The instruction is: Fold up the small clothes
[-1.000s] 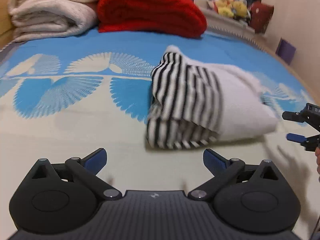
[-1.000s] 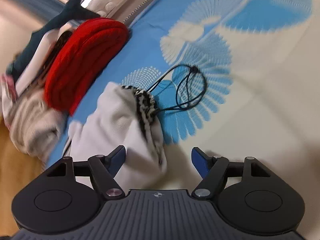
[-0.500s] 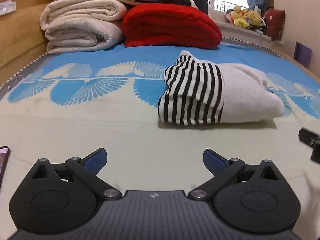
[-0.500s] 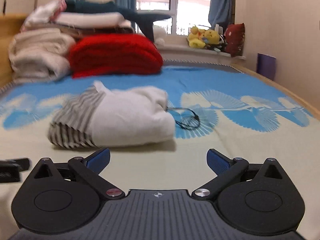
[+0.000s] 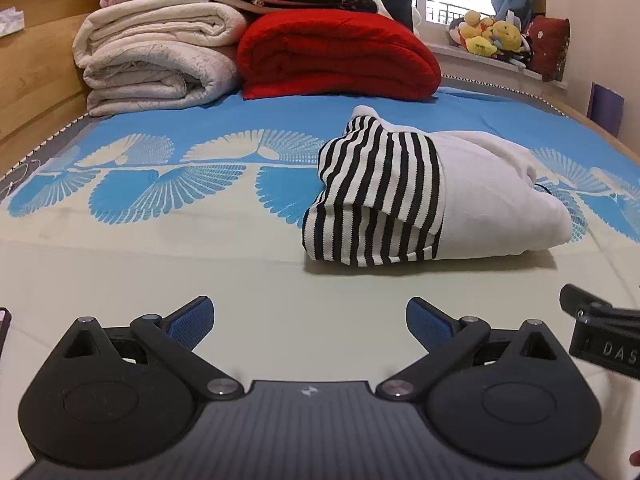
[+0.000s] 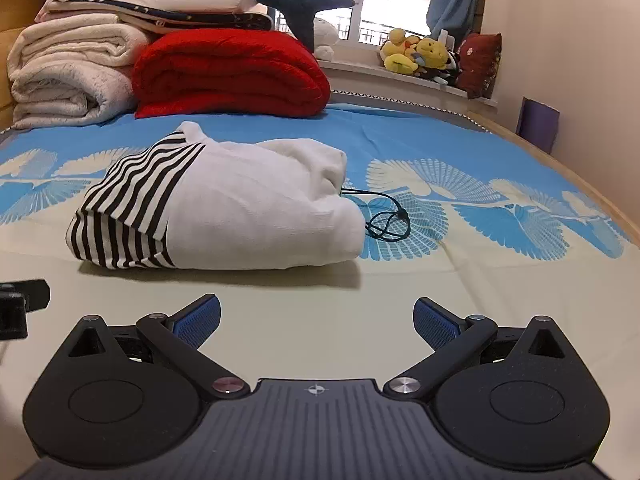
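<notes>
A small folded garment (image 5: 432,200), white with a black-and-white striped part, lies on the bed; it also shows in the right wrist view (image 6: 224,208). A dark drawstring (image 6: 388,222) loops out from its right end. My left gripper (image 5: 310,320) is open and empty, low over the sheet in front of the garment. My right gripper (image 6: 316,318) is open and empty, also in front of it. The right gripper's body shows at the right edge of the left wrist view (image 5: 600,332).
Folded cream blankets (image 5: 160,60) and a red quilt (image 5: 336,56) are stacked at the head of the bed, with pillows and a plush shark on top. Plush toys (image 6: 420,56) sit on the windowsill. A wall runs along the right. A phone edge (image 5: 3,326) lies at left.
Both grippers have pulled back from the garment and levelled out low over the sheet. The garment lies folded and still.
</notes>
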Motion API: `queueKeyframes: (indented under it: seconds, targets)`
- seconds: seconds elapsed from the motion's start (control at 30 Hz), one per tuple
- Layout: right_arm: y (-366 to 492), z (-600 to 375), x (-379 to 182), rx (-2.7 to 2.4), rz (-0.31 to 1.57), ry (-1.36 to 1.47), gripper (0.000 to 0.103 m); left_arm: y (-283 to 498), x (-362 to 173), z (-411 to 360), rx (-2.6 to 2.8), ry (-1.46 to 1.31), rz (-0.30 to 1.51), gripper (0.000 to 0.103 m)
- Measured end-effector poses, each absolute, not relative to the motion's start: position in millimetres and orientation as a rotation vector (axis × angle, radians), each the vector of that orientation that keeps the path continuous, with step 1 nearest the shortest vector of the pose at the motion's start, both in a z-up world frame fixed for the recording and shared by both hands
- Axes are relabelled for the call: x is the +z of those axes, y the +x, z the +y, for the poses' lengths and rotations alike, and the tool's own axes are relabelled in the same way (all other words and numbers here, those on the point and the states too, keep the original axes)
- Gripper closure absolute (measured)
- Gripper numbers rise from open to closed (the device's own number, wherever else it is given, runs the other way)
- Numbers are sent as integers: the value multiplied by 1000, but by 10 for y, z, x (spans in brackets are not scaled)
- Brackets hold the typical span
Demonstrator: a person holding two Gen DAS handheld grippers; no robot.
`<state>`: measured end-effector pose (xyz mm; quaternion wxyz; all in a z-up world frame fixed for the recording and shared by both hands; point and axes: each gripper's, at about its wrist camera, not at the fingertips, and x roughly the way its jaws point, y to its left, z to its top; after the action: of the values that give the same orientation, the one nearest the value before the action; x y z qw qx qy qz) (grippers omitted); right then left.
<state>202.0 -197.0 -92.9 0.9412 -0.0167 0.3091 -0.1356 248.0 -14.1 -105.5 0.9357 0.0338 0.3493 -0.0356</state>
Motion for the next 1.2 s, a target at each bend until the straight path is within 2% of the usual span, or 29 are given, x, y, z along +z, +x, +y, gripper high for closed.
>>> queueKeyframes:
  seconds: [1.2]
  targets:
    - [1982,-1976,-973,-285,651,-52,1,2452,-1081,-217,-75,93,699,1]
